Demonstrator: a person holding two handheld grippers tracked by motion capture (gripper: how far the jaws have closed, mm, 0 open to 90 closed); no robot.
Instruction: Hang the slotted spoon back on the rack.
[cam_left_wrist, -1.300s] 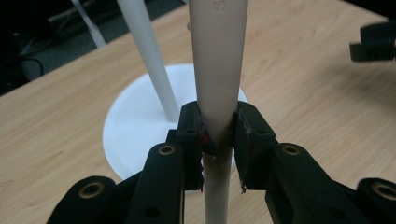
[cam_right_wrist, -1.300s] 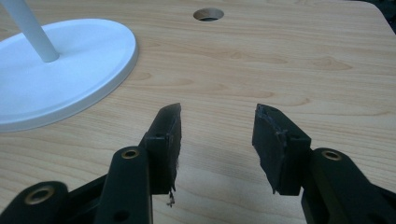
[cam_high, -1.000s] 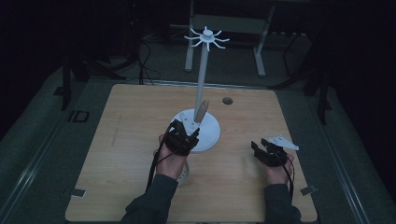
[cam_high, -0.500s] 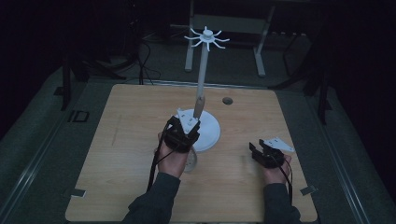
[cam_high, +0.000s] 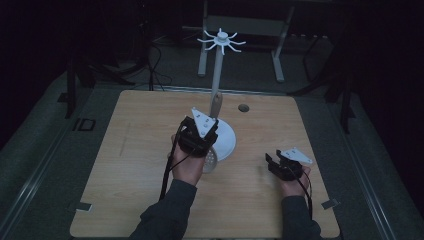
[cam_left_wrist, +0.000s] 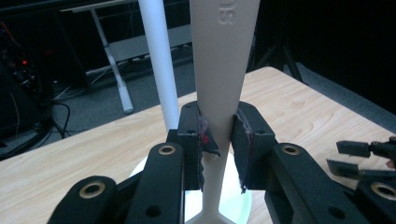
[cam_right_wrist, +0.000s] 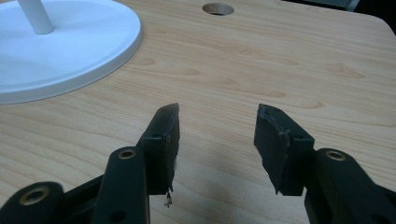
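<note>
On the light wooden table (cam_high: 140, 165) stands a white stand with a round flat base (cam_high: 227, 142) and a slim upright white pole (cam_high: 218, 75), topped by a ring of short white hooks (cam_high: 221, 39) that fan outward. The left gripper (cam_high: 197, 135), black with a grey three-cornered plate on top, is held up at the near left edge of that base, and its jaws are clamped on the narrow neck of a pale beige plastic utensil handle (cam_left_wrist: 223, 56). In the left gripper view the handle rises between the two black jaws and widens toward the top, where raised letters reading "SU" can be made out at the frame's edge; the rest of the word is cut off. The white pole (cam_left_wrist: 159, 65) stands just beyond and to the left of the handle in that view, and the white base (cam_left_wrist: 233, 200) shows below the jaws. From the high view a round white perforated head (cam_high: 211, 160) shows just below the left gripper, beside the person's left hand (cam_high: 187, 167), overlapping the base's near rim. The right gripper (cam_high: 280, 165) sits low over the table's right side, well apart from the stand, and its jaws stand apart with nothing between them; the right gripper view shows bare wood grain beyond the black pads (cam_right_wrist: 163, 140), the white base (cam_right_wrist: 70, 51) at upper left and a small round hole in the tabletop (cam_right_wrist: 218, 8) farther off. Near the table's far left corner the floor carries a marking that looks like "ID" (cam_high: 84, 124).
</note>
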